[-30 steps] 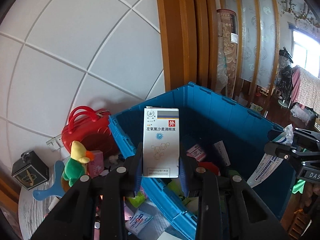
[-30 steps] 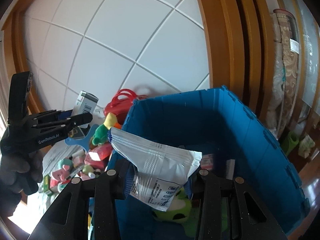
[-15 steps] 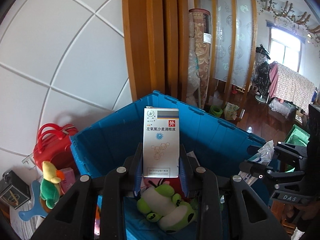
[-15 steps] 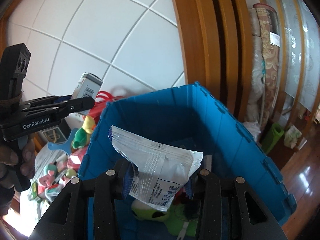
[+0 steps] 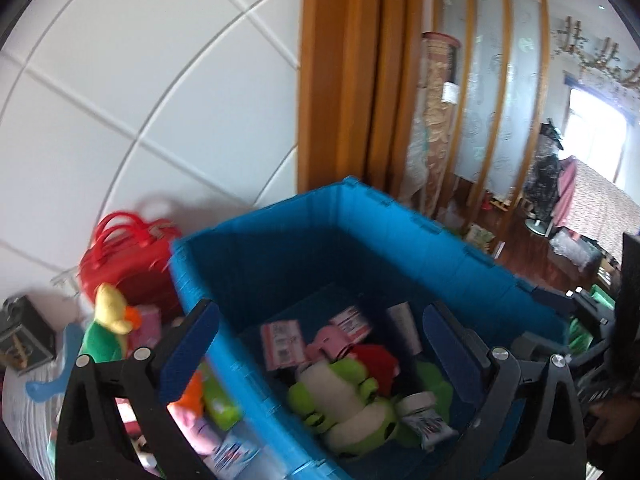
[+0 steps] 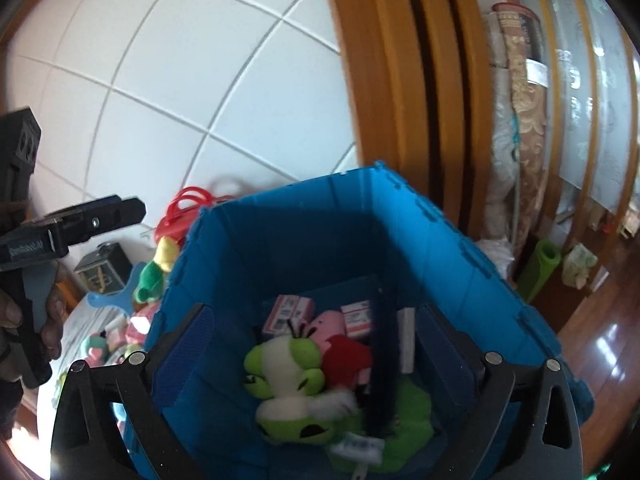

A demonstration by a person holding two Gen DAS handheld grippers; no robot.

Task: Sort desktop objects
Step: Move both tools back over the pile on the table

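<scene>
A blue plastic bin [image 5: 400, 240] [image 6: 400, 216] stands in front of me, holding a green and white plush [image 5: 344, 400] [image 6: 288, 384], a red and pink toy, small cartons and a white box lying at the plush's right [image 5: 424, 416]. My left gripper [image 5: 320, 344] is open and empty above the bin's left wall. My right gripper [image 6: 312, 344] is open and empty over the bin; a dark blurred strip [image 6: 380, 360] hangs between its fingers. The left gripper also shows at the left of the right wrist view [image 6: 96, 216].
On the table left of the bin lie a red handbag [image 5: 124, 256], a parrot plush [image 5: 108, 328], a black cube [image 5: 24, 332], a blue paddle and several small packets. A tiled wall and wooden pillars stand behind; open floor lies to the right.
Both grippers have opened. The white medicine box has left the left gripper and the plastic pouch has left the right gripper; both grippers are empty over the bin.
</scene>
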